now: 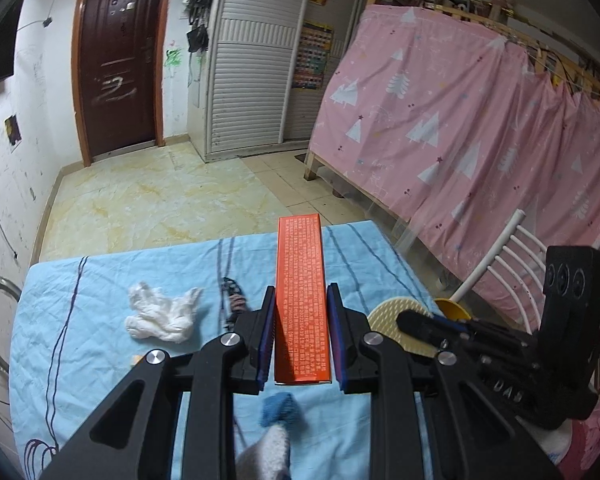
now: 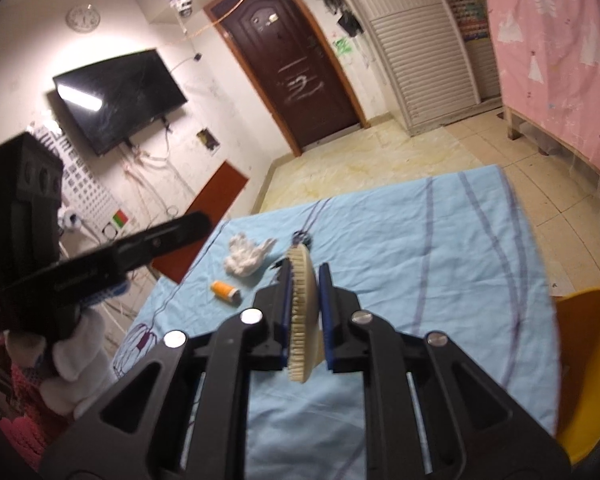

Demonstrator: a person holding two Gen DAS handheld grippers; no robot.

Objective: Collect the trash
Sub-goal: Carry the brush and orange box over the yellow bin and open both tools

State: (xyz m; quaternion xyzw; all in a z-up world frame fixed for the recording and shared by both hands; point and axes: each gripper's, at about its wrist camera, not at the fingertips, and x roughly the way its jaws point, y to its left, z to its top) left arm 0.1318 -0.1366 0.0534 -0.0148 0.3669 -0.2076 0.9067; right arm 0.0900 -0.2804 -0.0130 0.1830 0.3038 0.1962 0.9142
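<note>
My left gripper (image 1: 301,294) is shut on a long orange box (image 1: 300,280) with white print, held lengthwise above the blue-clothed table (image 1: 100,280). My right gripper (image 2: 305,270) is shut on a cream oval bristle brush (image 2: 302,312), held on edge above the table; the brush also shows in the left wrist view (image 1: 396,322). A crumpled white tissue (image 1: 162,316) lies on the cloth to the left, also in the right wrist view (image 2: 246,256). A small orange cylinder (image 2: 225,291) lies near it. A small dark object (image 1: 233,296) lies beside the left fingers.
A blue and grey sock (image 1: 274,432) lies under the left gripper. A yellow chair (image 2: 588,360) stands at the table's right, a white chair back (image 1: 504,256) behind it. A pink curtained bunk bed (image 1: 480,120), slatted wardrobe (image 1: 256,60), dark door (image 1: 118,60) and wall TV (image 2: 120,96) surround the tiled floor.
</note>
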